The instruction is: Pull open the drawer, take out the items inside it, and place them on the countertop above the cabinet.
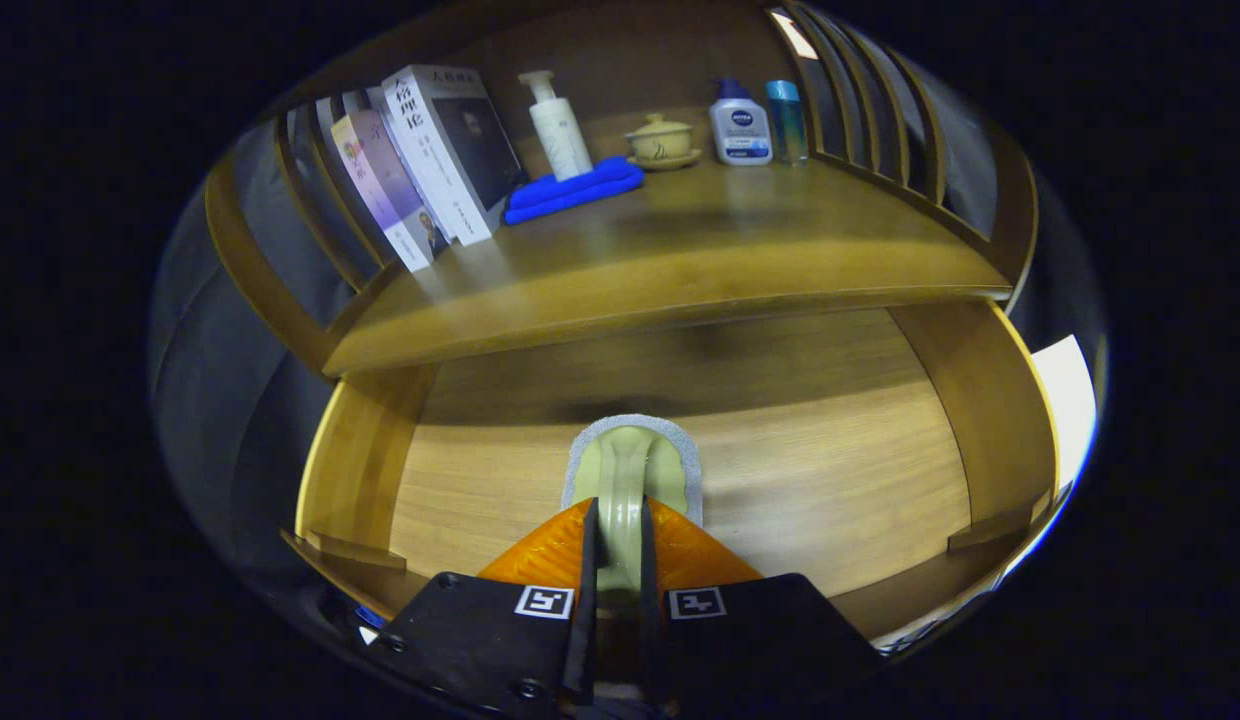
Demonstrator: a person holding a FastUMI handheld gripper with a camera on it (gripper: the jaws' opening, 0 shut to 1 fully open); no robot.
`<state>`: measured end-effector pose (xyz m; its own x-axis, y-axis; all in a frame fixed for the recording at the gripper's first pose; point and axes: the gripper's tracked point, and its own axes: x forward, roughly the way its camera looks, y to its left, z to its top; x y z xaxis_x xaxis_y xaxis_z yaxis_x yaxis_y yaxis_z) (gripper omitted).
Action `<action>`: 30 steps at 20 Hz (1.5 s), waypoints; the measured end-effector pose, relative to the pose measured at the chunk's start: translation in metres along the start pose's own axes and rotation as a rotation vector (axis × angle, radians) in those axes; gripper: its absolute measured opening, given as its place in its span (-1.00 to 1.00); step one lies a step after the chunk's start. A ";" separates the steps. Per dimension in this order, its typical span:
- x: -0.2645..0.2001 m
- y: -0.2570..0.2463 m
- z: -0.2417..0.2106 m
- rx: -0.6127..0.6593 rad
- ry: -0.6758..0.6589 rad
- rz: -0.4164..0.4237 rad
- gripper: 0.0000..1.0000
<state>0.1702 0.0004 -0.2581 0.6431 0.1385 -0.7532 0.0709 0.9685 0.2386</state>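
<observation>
On the far left of the wooden countertop [680,250], a row of upright paperback books [430,160] leans against the curved slatted wooden rail [310,210], which props them up. Next comes a white pump bottle [558,125] standing just behind a folded blue cloth [575,190], then a small tan lidded cup on a saucer [662,140], then a white-and-blue pump bottle [740,125] touching a slim teal bottle [786,120] near the right-hand slats. All of these are kept to the back of the countertop, leaving its front part bare, probably the spot meant for whatever comes out of the drawer. Below it the light wooden drawer [780,470] is pulled open, its pale grained bottom bare on both sides. The hand-held gripper [617,540], with orange fingers [540,550] and black marker-tagged plates, is clamped on a pale green, grey-edged, brush-like item [630,465], both fingers pressing its narrow handle while its rounded head juts ahead of them over the drawer bottom. Holding the narrow part likely gives the firmest grip. To the right, beyond the drawer's side wall, a bright white patch shows; the rest of the room is dark.
</observation>
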 end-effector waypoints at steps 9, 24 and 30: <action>-0.063 0.013 0.061 0.011 -0.179 0.074 -0.60; -0.011 0.011 0.188 -0.056 -0.301 -0.008 -0.59; 0.023 0.001 0.199 -0.098 -0.272 -0.068 -0.59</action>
<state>0.3365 -0.0370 -0.1534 0.8211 0.0249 -0.5702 0.0552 0.9909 0.1227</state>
